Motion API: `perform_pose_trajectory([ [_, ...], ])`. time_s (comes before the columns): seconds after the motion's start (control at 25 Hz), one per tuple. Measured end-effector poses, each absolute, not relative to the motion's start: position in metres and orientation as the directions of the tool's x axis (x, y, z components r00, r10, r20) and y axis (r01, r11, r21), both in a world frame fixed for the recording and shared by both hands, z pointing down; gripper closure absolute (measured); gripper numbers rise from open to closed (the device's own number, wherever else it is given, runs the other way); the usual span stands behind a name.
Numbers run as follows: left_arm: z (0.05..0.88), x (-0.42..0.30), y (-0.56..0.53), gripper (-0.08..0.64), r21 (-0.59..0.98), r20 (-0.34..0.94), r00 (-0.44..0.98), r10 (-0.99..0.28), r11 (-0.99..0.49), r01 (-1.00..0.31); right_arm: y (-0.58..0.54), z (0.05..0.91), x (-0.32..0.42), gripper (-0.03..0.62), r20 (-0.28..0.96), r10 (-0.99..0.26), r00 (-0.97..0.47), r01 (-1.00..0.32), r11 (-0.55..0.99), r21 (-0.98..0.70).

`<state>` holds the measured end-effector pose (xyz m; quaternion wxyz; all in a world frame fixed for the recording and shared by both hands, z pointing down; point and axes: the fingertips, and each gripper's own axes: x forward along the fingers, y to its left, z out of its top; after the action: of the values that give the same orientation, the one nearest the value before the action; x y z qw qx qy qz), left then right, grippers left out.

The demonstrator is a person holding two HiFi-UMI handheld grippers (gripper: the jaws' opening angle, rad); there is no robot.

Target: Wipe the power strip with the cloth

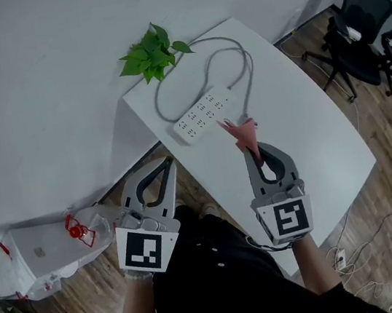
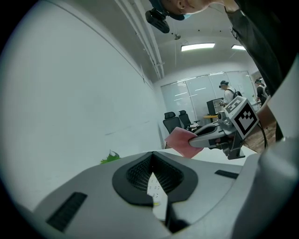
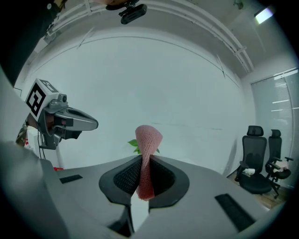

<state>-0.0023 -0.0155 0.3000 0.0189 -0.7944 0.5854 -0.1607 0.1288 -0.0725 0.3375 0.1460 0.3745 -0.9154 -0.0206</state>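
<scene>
My right gripper (image 3: 143, 161) has its jaws clamped on the cloth (image 3: 148, 137). The pink fabric is pinched between the ribbed pads and stands up past the tips in a rolled, flaring fold. My left gripper (image 2: 152, 155) has its jaws closed tip to tip with nothing between them. Through the slit below the tips I see a strip of the white power strip (image 2: 156, 193).

From the head view, the cloth (image 1: 242, 131) points away from me off the right gripper (image 1: 253, 149). Its free end lies just beside the near end of the power strip (image 1: 204, 116), and I cannot tell whether they touch. The left gripper (image 1: 168, 162) sits off the desk's left edge, short of the strip.

The power strip lies flat and slantwise on the white desk (image 1: 313, 148), close to the left edge and towards the far left corner. Its grey cable (image 1: 234, 61) loops across the far part of the desk. A small green plant (image 1: 152, 52) sits at the far left corner. Black office chairs (image 1: 359, 23) stand on the wood floor (image 1: 382, 211) beyond the desk's right edge. White bags with a red item (image 1: 81, 229) lie on the floor to my left.
</scene>
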Motion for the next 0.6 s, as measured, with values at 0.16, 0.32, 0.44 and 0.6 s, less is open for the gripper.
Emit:
perform_pose_trajectory([
  [0.16,0.301,0.008,-0.025,0.548,-0.227,0.232,0.302,-0.924,-0.354,-0.907,-0.076,0.338,0.142,0.535,0.247,-0.723,-0.646,-0.712,0.686,0.147],
  [0.32,0.303,0.012,-0.033,0.548,-0.238,0.225,0.343,-0.912,-0.393,-0.888,-0.08,0.337,0.152,0.535,0.232,-0.763,-0.603,-0.754,0.64,0.148],
  [0.44,0.305,0.013,-0.039,0.548,-0.234,0.222,0.373,-0.901,-0.421,-0.877,-0.084,0.338,0.157,0.535,0.234,-0.789,-0.567,-0.782,0.606,0.148],
  [0.6,0.307,0.009,-0.052,0.548,-0.228,0.217,0.409,-0.886,-0.454,-0.861,-0.095,0.339,0.16,0.535,0.239,-0.821,-0.519,-0.812,0.561,0.164],
])
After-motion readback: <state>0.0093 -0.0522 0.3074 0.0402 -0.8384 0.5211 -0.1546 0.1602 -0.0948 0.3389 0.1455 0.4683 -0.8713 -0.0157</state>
